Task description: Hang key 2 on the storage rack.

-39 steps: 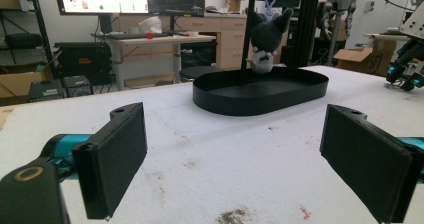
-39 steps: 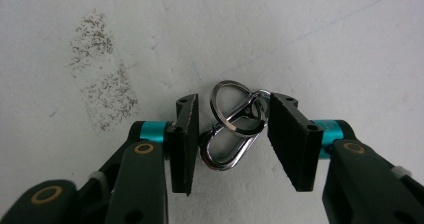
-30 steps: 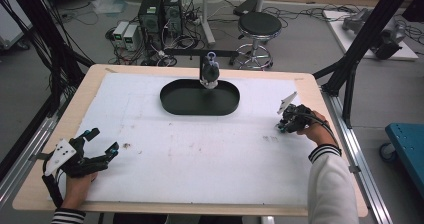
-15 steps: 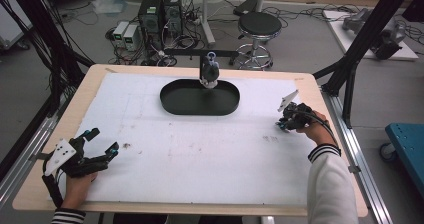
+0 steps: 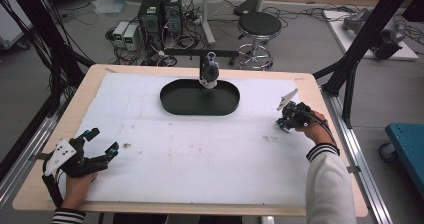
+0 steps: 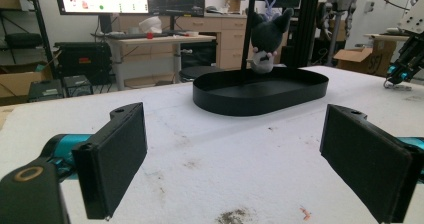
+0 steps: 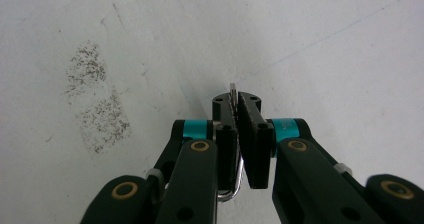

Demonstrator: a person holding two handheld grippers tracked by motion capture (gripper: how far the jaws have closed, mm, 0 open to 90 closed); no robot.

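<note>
While the right gripper (image 5: pixel 285 125) sits pressed down on the white desk (image 5: pixel 200 154) to the right of the black oval tray (image 5: pixel 200 98), its fingers (image 7: pixel 255 134) have just been closing, and now they're pinched tight on a thin metal piece (image 7: pixel 233 91). In the right gripper view you can see a flat silvery edge poking out past the fingertips and a bent wire loop (image 7: pixel 235 191) showing below them, so it looks like a small ring or clip, though I can't really tell what it is. It's held right at the desk surface, with a speckled dirty patch (image 7: pixel 95 99) off to one side.

Over on the other side, the left gripper (image 5: pixel 102 144) rests near the desk's front left corner, well apart from the tray, fingers (image 6: pixel 117 156) spread wide with nothing between them. It points toward the tray.

A dark plush toy (image 6: pixel 265 39) with pointy ears hangs by a loop at the tray's far rim, looks like it's dangling just over the edge.
</note>
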